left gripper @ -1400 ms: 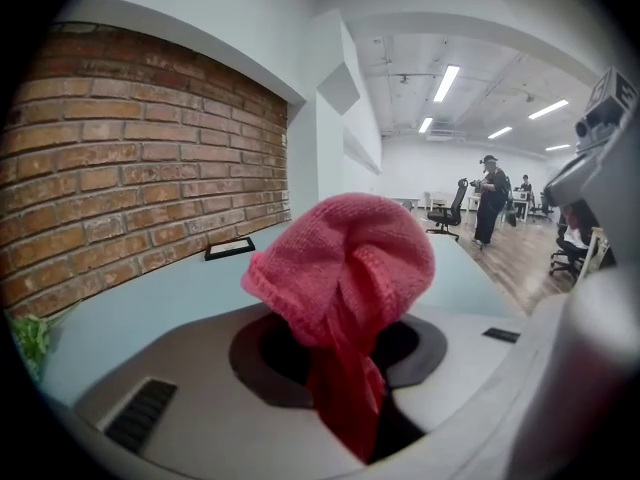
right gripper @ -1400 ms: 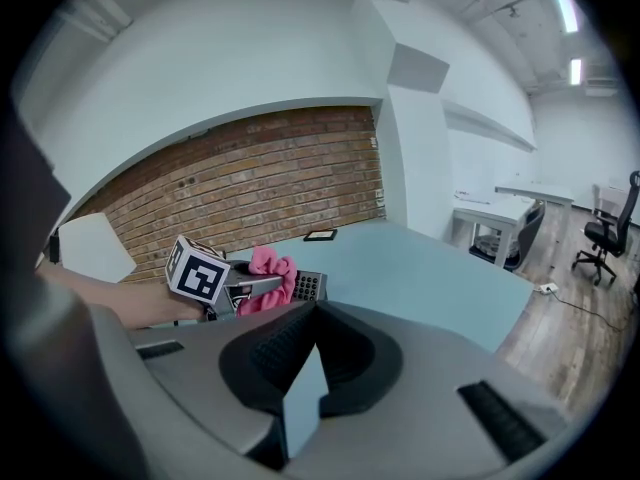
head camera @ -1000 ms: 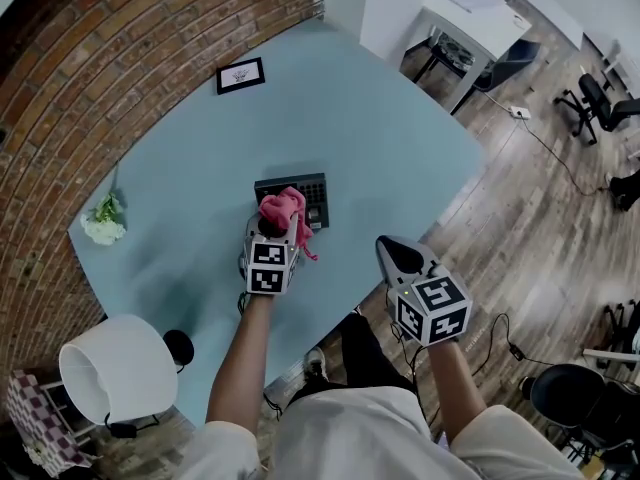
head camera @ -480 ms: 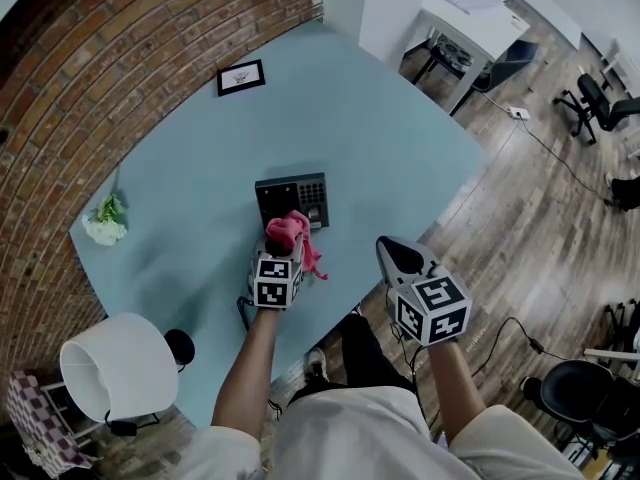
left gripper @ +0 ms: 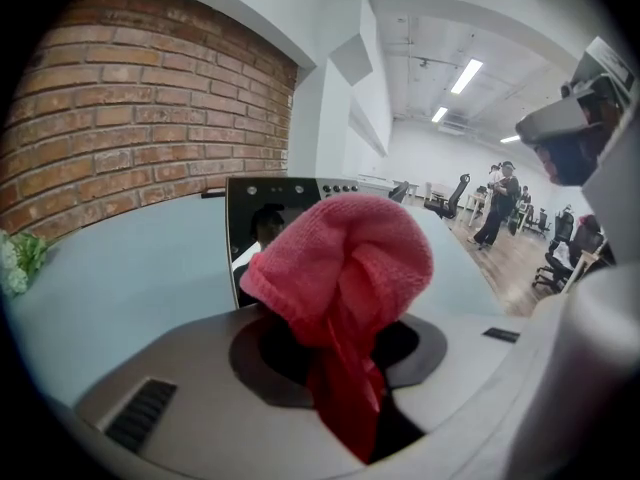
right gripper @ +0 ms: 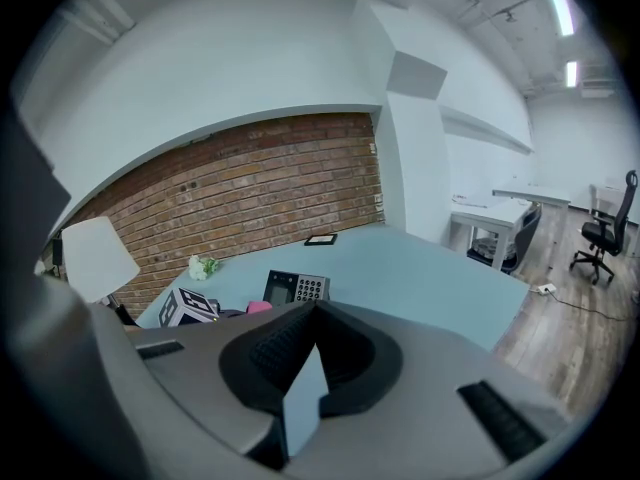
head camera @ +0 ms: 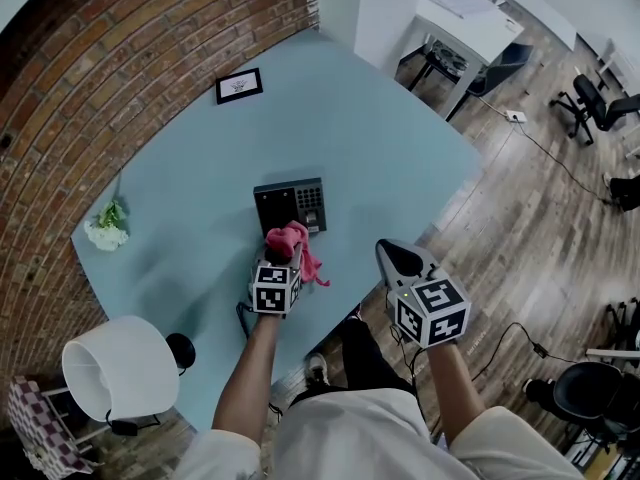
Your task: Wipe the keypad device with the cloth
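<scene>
your left gripper [head camera: 278,260] has its fingers [left gripper: 262,358] clamped on the pink cloth [head camera: 290,240]; the cloth is bunched into a wad above the tips with a tail hanging down between them. the wad sits at the near edge of the keypad device [head camera: 291,206], overlapping that edge in the head view; can't tell if it's actually touching. the device lies flat mid-counter [head camera: 380,138], dark screen on the left, keys on the right, and in the left gripper view the screen shows just behind the cloth. your right gripper [head camera: 402,258] has its fingers [right gripper: 262,353] together with nothing between them, held off the counter's near edge over the wood floor, well apart from the device. also on the counter: a small picture frame [head camera: 240,85] at the far side and a flower bunch [head camera: 104,228] by the brick wall
</scene>
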The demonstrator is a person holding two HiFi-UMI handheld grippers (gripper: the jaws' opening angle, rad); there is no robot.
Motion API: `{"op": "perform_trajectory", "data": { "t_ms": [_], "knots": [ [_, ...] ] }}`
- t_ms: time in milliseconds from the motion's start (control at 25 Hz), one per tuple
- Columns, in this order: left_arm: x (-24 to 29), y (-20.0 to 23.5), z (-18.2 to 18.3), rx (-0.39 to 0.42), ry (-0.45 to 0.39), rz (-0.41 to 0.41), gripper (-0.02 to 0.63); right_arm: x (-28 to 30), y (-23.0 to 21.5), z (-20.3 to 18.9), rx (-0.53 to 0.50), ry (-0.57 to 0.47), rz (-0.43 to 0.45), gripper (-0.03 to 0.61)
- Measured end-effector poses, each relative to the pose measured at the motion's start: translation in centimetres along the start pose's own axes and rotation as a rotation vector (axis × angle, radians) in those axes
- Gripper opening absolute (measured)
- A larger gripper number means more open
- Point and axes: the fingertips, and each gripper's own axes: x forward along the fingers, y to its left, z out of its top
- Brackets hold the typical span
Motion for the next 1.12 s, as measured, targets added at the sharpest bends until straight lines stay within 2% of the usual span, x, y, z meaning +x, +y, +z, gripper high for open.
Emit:
{"op": "perform_trajectory", "data": {
  "t_ms": [320, 600, 760, 1120],
  "knots": [
    [-1.5, -0.7, 8.9, 0.052, -0.189, -0.015, 0.144, -0.6, -0.1, 0.4, 0.003, -0.017, -0.008, 0.02],
    [0.1, -0.4, 14.4, 0.071, -0.237, -0.025, 0.146, -0.7, -1.1, 0.2, 0.005, -0.007, -0.016, 0.02],
    [1.6, -0.2, 15.3, 0.077, -0.227, -0.021, 0.146, -0.5, -1.8, -0.1, 0.009, 0.005, -0.022, 0.02],
    [3.3, -0.7, 14.1, 0.109, -0.186, -0.028, 0.147, 0.5, -2.5, -0.6, 0.013, 0.03, -0.019, 0.02]
  ]
}}
